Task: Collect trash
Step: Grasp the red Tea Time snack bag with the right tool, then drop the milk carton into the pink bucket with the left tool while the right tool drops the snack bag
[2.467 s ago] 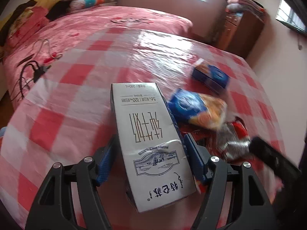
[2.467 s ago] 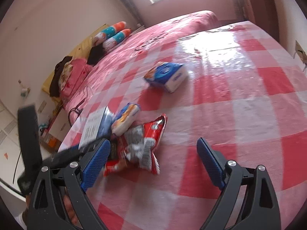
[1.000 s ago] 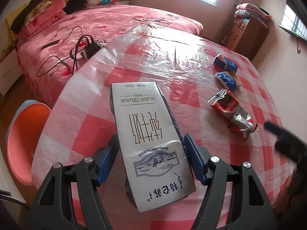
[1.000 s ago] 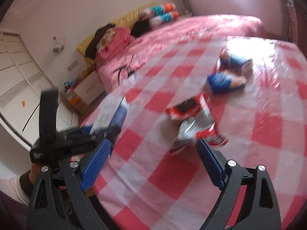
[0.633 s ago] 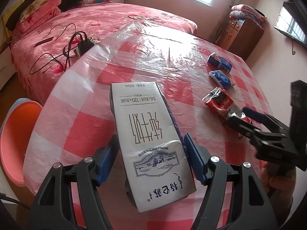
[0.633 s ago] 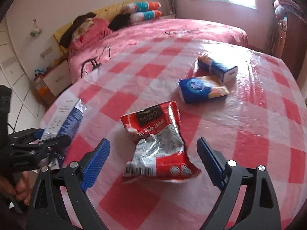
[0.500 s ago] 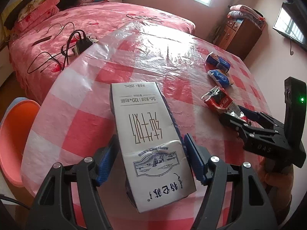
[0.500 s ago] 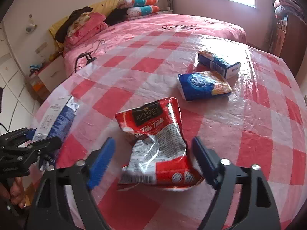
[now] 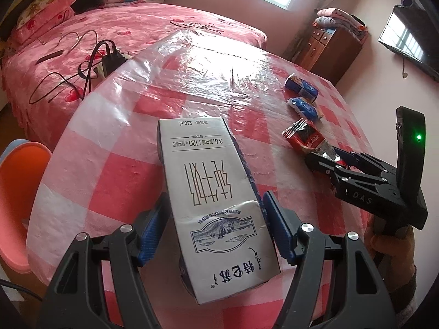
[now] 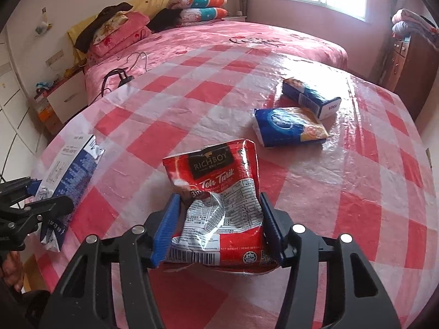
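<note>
Gripped already are the milk carton (image 9: 214, 205) by the left gripper (image 9: 214, 230) and, seemingly, the red sachet (image 10: 219, 205) by the just-closing right gripper (image 10: 219, 227); beyond the sachet, a blue packet (image 10: 288, 126) and blue box (image 10: 310, 96) are left uncollected.

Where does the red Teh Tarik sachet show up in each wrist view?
Left wrist: red sachet at right of centre, its near end inside the right gripper.
Right wrist: sachet low centre, between the blue pads.
Shared landmark: blue snack bag just beyond it.

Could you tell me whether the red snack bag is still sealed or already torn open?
Torn open. The red snack bag has a ragged tear showing its silver lining, and it lies crumpled flat between the right gripper's blue pads.
</note>
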Demonstrator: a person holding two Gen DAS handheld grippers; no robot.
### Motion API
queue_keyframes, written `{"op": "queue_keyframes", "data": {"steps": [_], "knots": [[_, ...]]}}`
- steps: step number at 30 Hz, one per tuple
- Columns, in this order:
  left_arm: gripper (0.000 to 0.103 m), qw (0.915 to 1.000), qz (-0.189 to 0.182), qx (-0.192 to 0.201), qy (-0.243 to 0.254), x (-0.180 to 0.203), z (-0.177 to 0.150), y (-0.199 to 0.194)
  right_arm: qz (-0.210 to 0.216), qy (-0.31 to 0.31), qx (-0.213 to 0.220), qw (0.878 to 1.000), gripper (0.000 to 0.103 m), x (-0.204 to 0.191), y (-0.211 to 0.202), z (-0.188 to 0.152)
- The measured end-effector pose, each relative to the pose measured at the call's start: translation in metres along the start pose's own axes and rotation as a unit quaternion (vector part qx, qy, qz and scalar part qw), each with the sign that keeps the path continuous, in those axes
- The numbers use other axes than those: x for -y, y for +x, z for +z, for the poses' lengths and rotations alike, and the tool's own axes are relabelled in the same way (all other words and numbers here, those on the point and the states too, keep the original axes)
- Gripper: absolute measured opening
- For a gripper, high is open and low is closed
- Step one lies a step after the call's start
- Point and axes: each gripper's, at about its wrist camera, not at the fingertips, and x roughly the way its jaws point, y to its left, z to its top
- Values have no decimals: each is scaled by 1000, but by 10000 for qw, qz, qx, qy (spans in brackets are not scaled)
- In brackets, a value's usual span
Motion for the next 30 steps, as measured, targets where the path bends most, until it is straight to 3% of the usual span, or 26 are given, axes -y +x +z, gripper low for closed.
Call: {"op": "queue_keyframes", "data": {"steps": [12, 21, 30], "knots": [[70, 9994, -202, 232, 172, -10, -3, -16, 226, 577, 65, 9981, 56, 8, -12, 0], [70, 9981, -249, 533, 176, -27, -4, -43, 1002, 931, 215, 9904, 56, -12, -32, 21], [70, 9956, 80, 922, -130, -69, -5, -78, 2030, 659, 148, 9768, 56, -83, -38, 56]]}}
